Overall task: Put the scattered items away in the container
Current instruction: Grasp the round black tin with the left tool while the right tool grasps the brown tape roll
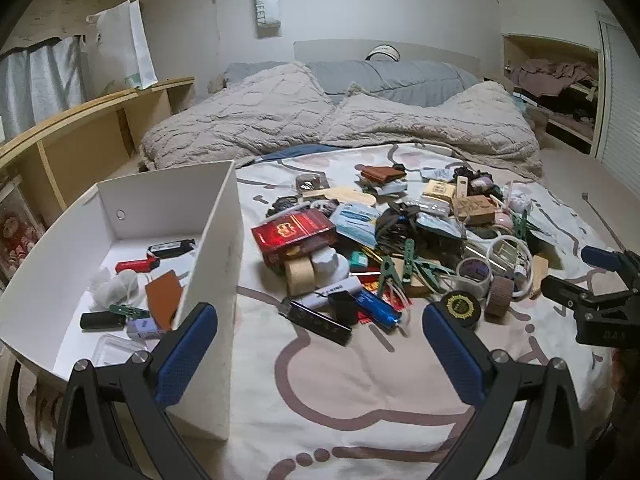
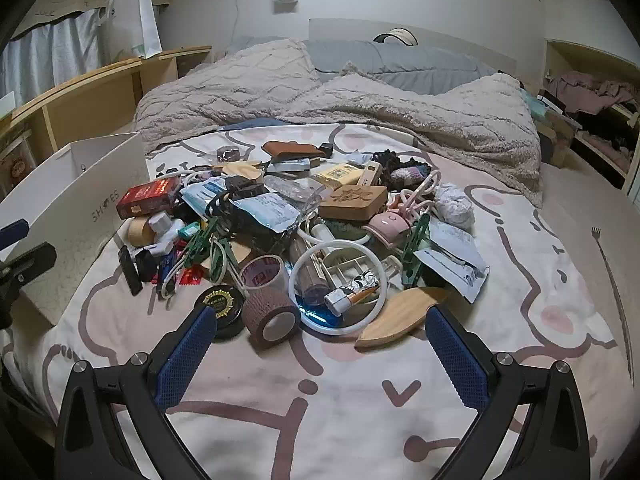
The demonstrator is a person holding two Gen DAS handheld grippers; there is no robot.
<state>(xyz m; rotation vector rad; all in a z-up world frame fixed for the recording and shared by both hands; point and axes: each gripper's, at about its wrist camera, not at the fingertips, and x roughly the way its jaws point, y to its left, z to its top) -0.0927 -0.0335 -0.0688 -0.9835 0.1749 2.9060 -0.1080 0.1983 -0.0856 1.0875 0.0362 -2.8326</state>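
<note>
A pile of small items lies on the bed sheet: a red box (image 1: 294,232) (image 2: 148,196), a brown bandage roll (image 2: 272,314) (image 1: 499,295), a black round tin (image 2: 222,307) (image 1: 461,307), a white ring (image 2: 340,288) and a wooden leaf-shaped piece (image 2: 396,322). A white cardboard box (image 1: 208,248) (image 2: 80,184) stands at the left and holds several items. My left gripper (image 1: 320,320) is open and empty beside the box's near corner. My right gripper (image 2: 318,322) is open and empty, just short of the bandage roll and ring.
A crumpled grey blanket (image 1: 340,120) covers the far half of the bed. Wooden shelves (image 1: 92,136) run along the left. An open closet (image 1: 560,80) is at the right. The right gripper's body (image 1: 600,300) shows at the right edge of the left wrist view.
</note>
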